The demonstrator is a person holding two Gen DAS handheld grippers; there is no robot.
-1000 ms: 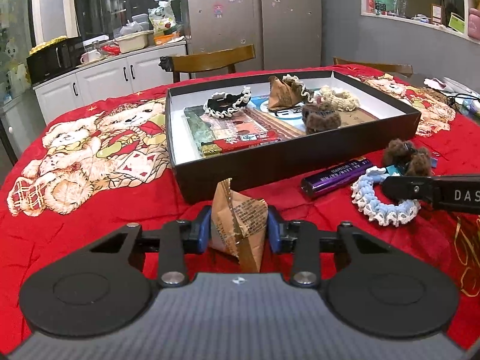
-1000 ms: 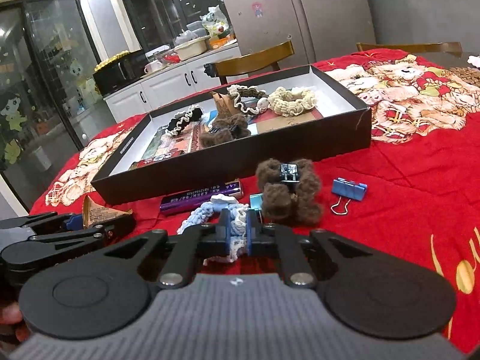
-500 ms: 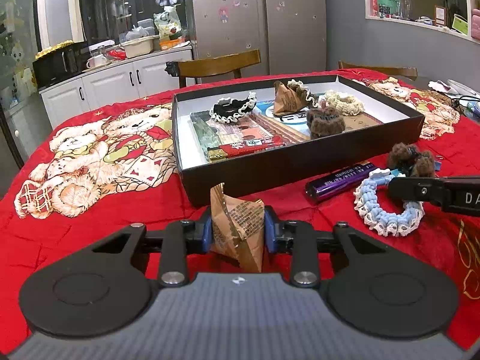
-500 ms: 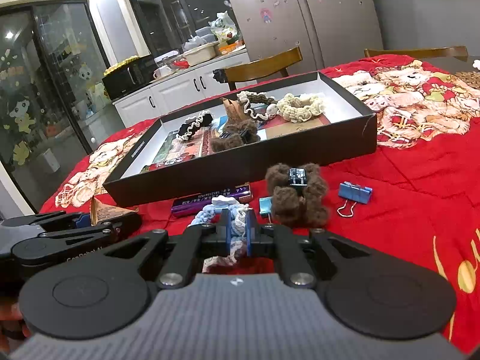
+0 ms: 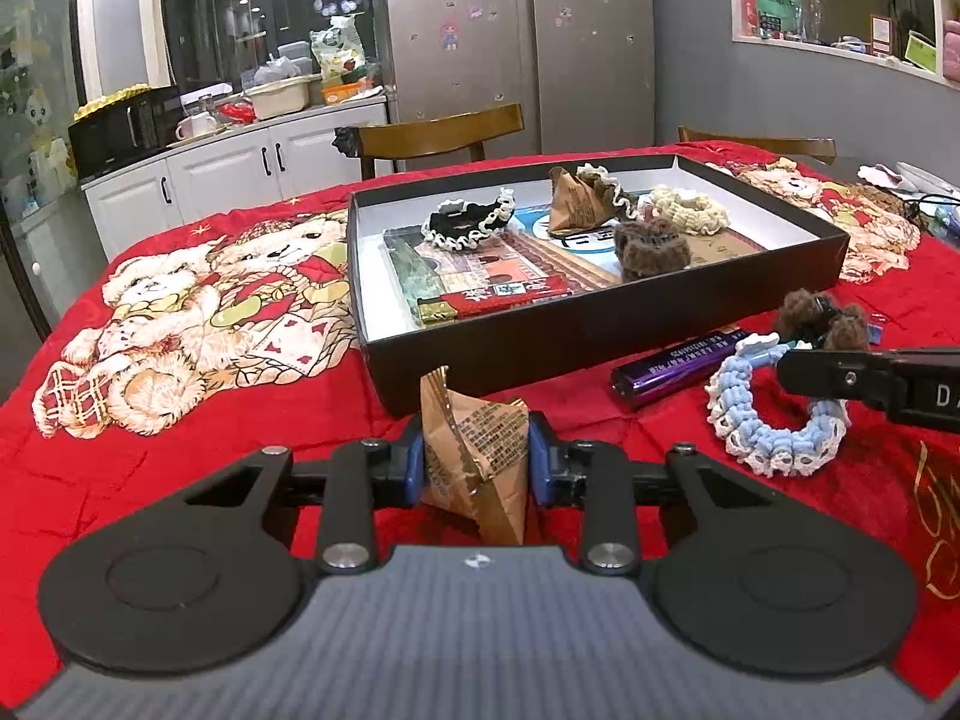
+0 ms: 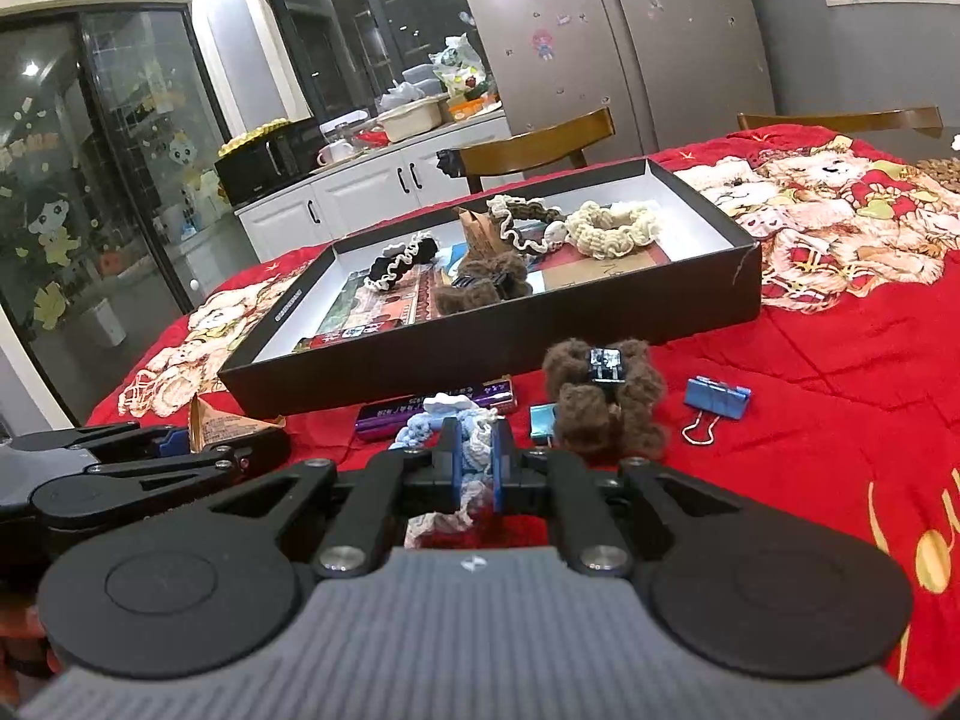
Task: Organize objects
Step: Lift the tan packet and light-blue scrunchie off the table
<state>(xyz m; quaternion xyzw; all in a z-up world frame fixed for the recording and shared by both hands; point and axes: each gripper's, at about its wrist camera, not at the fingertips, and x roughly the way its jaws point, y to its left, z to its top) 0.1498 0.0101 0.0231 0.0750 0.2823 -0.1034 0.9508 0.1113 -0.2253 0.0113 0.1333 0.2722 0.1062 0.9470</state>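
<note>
Pickup step: my left gripper (image 5: 477, 465) clamps the packet (image 5: 474, 450); right gripper (image 6: 477, 462) is pinched shut on the scrunchie (image 6: 438, 420), both low over the cloth (image 5: 180, 414) just before the box (image 5: 600, 336). Next I'd lift both over its wall. Only right view shows the clip (image 6: 717, 399).

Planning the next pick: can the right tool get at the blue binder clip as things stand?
Probably not yet. The right tool is shut on the blue-and-white scrunchie, so it must drop that first. Otherwise the way looks free: the blue binder clip lies alone on the red cloth, beside the brown fuzzy hair clip.
</note>
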